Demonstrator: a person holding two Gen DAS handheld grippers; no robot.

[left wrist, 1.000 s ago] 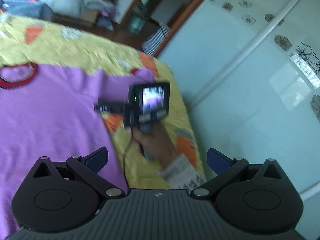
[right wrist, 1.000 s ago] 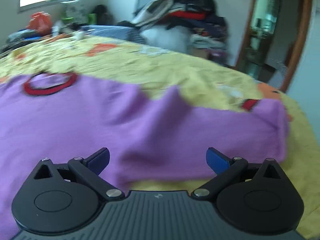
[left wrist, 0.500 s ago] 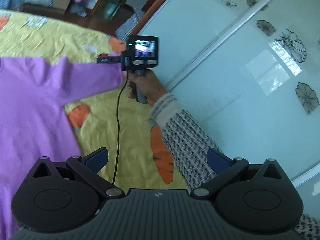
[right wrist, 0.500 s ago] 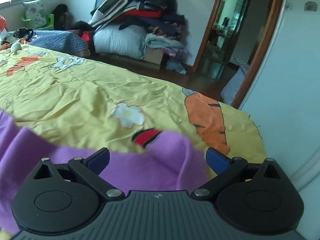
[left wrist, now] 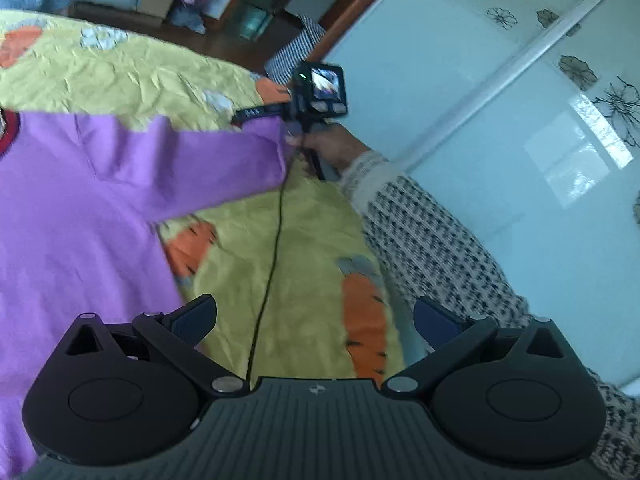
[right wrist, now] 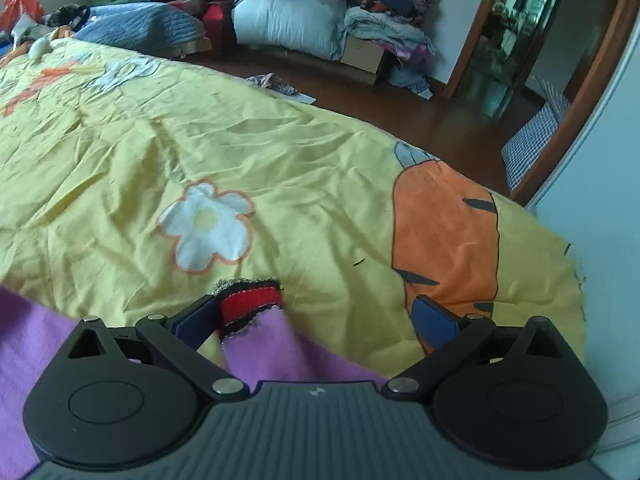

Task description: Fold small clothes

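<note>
the purple sweater (left wrist: 76,208) lies spread on the yellow bed (right wrist: 280,152), its sleeve stretched out toward the bed's edge. it looks soft, light and limp, likely to sag and crease, so the firmer red cuff (right wrist: 250,305) seems the best hold. the right gripper (right wrist: 316,316) has its jaws closing, the cuff between them beside the left pad, not yet pinched. the left gripper (left wrist: 316,320) hovers with jaws spread, empty. a second ago the sleeve lay bunched near the sweater's body; now it is drawn out straight.
</note>
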